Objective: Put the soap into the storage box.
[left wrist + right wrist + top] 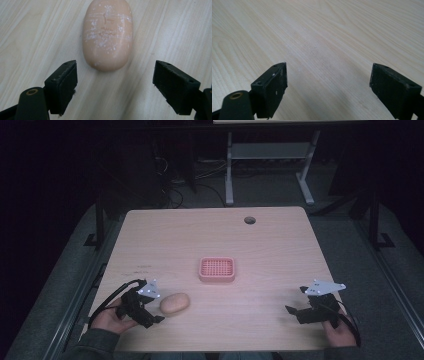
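— Where's the soap (107, 35)?
— On the table (270, 245), just ahead of your left gripper (115, 85), whose jaws are spread wide and not touching it.
— And your right gripper (328, 87)?
— Released too, jaws apart over bare wood, well away from the tray (216, 270).

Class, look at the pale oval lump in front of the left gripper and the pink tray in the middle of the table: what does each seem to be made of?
Oval lump: probably a bar of soap; matte peach surface with white chalky scuffs and fine cracks. Pink tray: likely moulded plastic, judging by its even colour, rounded corners and gridded floor. Table: pale wood-grain top, possibly laminate.
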### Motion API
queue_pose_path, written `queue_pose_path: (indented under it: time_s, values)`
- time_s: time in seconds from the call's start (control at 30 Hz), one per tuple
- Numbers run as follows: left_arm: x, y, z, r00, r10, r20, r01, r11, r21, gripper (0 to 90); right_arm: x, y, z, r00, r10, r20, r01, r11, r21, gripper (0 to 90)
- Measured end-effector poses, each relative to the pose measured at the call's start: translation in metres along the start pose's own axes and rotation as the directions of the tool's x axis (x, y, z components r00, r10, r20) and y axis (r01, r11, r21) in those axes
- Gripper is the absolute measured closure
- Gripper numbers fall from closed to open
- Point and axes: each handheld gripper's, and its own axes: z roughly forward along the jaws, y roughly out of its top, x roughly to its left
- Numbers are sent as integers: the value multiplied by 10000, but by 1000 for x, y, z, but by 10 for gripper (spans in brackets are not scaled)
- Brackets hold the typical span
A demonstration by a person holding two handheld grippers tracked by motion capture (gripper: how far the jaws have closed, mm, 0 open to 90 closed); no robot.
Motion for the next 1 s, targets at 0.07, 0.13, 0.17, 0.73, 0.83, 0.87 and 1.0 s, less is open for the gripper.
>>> queue_pose_path:
  time_s: [0.07, 0.13, 0.17, 0.73, 0.83, 0.87, 1.0]
  values:
    - [1, 4, 3, 10000, 56, 58, -56, 10000, 78, 198, 0, 0, 0, 10000, 8, -2, -8, 10000, 2, 141]
    - [2, 7, 5, 9999, 123, 83, -124, 9999, 116, 198, 0, 0, 0, 10000, -3, -1, 3, 10000, 1, 141]
    - [3, 11, 8, 9999, 42, 162, -43, 10000, 83, 200, 0, 0, 0, 10000, 2, -12, -2, 10000, -4, 141]
    - [9, 31, 23, 9994, 309, 166, -316, 9987, 400, 210, 0, 0, 0, 10000, -8, -70, 8, 10000, -4, 141]
    - [10, 34, 26, 9992, 342, 221, -351, 9986, 408, 215, 1, 0, 0, 10000, -10, -83, 10, 10000, -21, 141]
    - [10, 34, 26, 9992, 342, 221, -351, 9986, 408, 218, 1, 0, 0, 10000, -10, -83, 10, 10000, -21, 141]
    - [11, 36, 32, 9991, 282, 303, -302, 9971, 701, 221, 1, 0, 0, 10000, -20, -96, 20, 10000, -23, 141]
